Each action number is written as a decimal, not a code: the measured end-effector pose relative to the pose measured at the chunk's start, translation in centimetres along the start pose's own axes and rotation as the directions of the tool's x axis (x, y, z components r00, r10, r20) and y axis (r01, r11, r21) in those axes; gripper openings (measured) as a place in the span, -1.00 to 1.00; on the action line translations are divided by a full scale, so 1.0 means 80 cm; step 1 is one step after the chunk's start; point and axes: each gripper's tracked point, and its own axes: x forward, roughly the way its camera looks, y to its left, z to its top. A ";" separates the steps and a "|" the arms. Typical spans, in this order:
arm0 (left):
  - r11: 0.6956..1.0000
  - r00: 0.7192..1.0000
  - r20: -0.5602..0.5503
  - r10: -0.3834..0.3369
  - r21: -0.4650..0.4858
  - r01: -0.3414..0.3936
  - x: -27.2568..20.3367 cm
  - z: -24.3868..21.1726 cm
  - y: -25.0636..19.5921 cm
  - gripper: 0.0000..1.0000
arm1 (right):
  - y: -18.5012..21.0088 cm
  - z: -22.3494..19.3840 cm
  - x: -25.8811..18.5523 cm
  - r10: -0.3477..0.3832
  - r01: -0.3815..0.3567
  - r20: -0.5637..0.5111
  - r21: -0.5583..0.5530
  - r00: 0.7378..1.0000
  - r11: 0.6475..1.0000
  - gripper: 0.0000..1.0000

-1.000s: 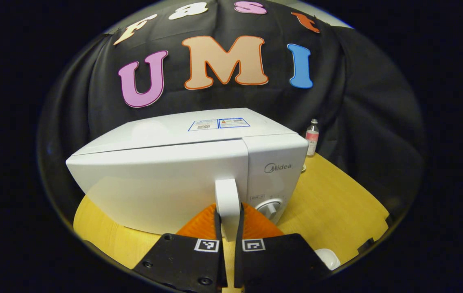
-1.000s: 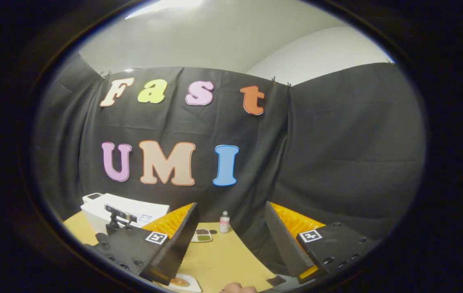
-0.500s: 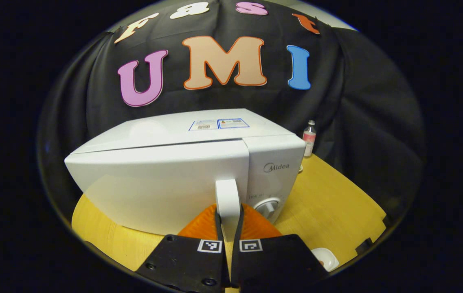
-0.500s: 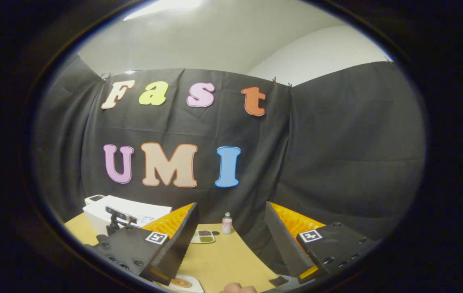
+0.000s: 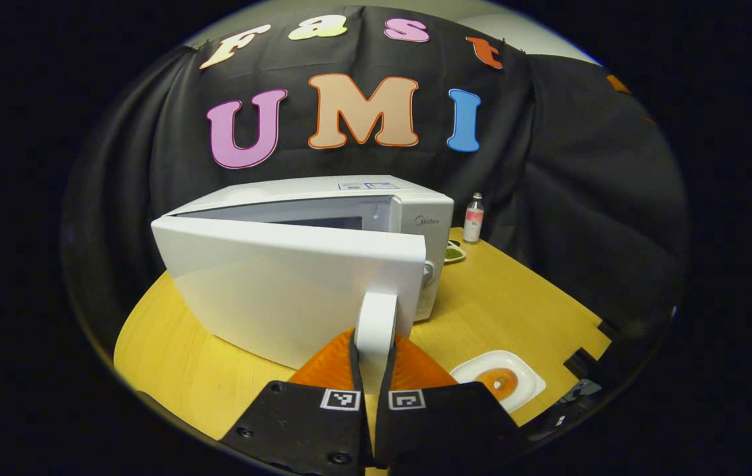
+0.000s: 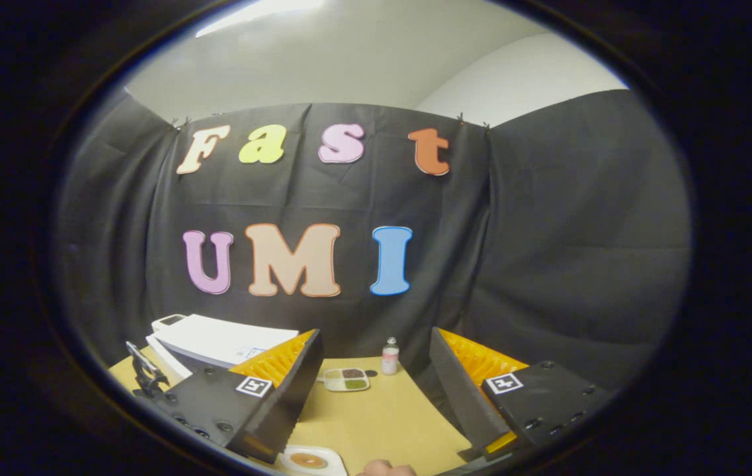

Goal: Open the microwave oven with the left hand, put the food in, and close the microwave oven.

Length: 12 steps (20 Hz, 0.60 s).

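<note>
Your left gripper (image 5: 371,362) clamps the door handle (image 5: 376,317), door (image 5: 290,284) ajar; your right gripper (image 6: 376,383) is spread wide.

microwave (image 5: 415,211) on table (image 5: 514,311) | bottle (image 5: 473,217) right of it | plate (image 5: 500,380) in front

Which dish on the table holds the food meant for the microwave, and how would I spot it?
Start at the big white microwave oven on the round yellow wooden table, its door ajar. Nearer the table's front edge, right of the door handle, lies a small white square plate. It holds one orange-brown round piece, unlike the far tray with green portions.
</note>
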 end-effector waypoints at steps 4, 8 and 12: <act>1.000 1.000 0.005 0.004 -0.010 -0.004 -0.046 -0.018 0.022 -0.98 | 0.036 -0.013 0.007 0.057 -0.057 -0.020 -0.013 0.998 0.998 0.94; 0.999 0.999 0.005 0.035 -0.011 -0.035 -0.083 -0.034 0.050 -0.96 | 0.076 -0.025 0.010 0.109 -0.109 -0.031 -0.020 0.994 0.994 0.94; 0.995 0.995 -0.002 0.100 -0.029 -0.100 -0.114 -0.047 0.079 -0.96 | 0.111 -0.037 0.004 0.147 -0.148 -0.050 -0.016 0.988 0.989 0.94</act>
